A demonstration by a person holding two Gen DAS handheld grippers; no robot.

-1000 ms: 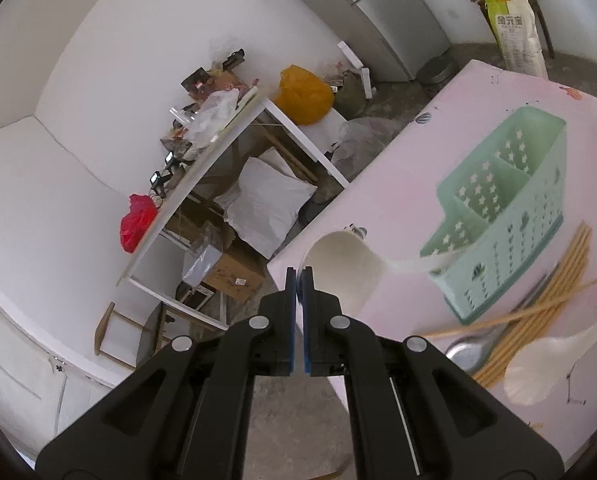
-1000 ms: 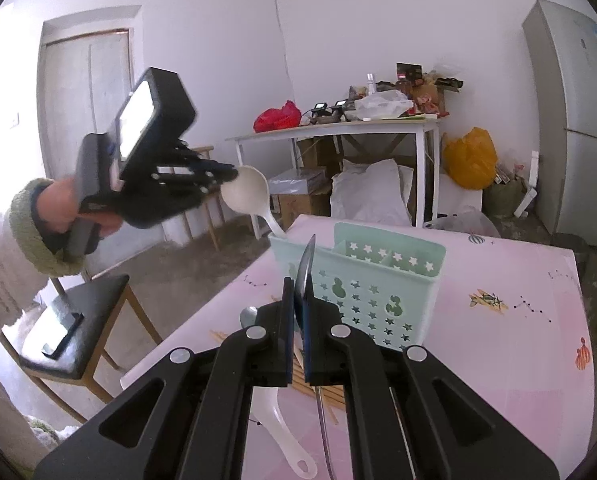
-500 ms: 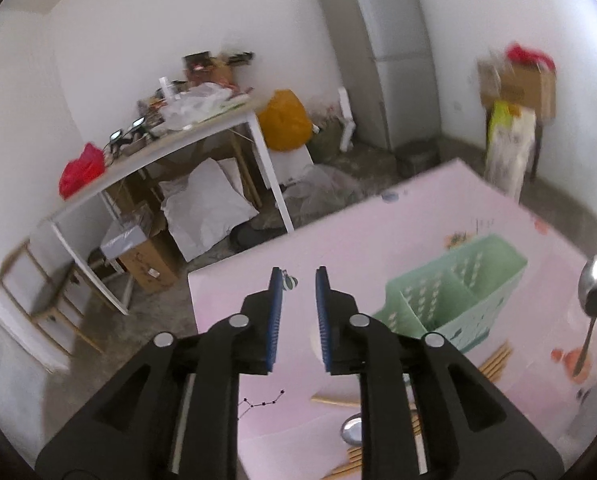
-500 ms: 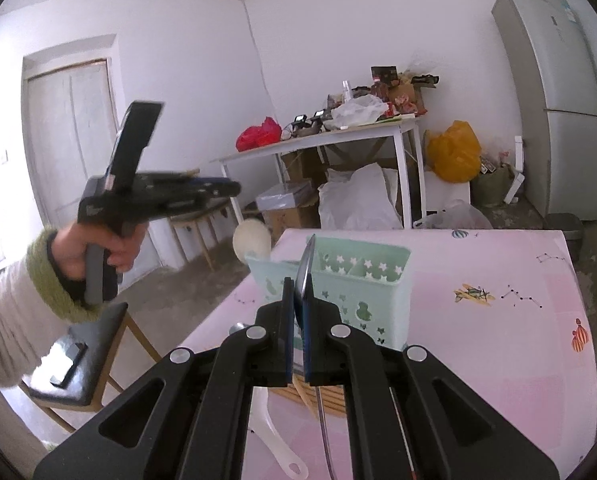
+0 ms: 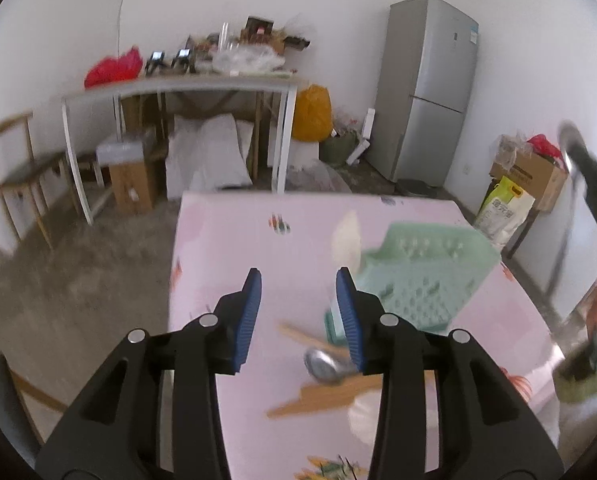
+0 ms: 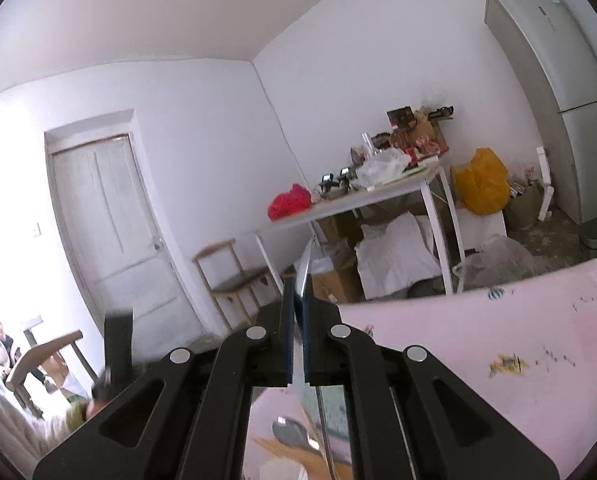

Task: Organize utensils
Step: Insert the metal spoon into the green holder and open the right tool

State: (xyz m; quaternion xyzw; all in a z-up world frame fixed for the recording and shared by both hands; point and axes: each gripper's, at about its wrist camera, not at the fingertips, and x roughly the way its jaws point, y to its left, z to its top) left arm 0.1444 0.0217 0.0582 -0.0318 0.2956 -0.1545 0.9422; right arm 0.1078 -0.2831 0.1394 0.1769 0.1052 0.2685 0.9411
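Your left gripper (image 5: 298, 280) is opening with nothing between its blue pads, low in the frame above the pink table (image 5: 238, 240). The mint utensil basket (image 5: 422, 268) stands right of centre; a white ladle (image 5: 348, 236) pokes from it. Chopsticks (image 5: 322, 398) and a metal spoon (image 5: 322, 366) lie below. Your right gripper (image 6: 297, 300) pinches a metal spoon's bowl (image 6: 305, 268), seen edge-on.

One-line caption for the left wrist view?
Left gripper, fingers opening and empty, over pink table with green caddy, metal spoon and chopsticks.
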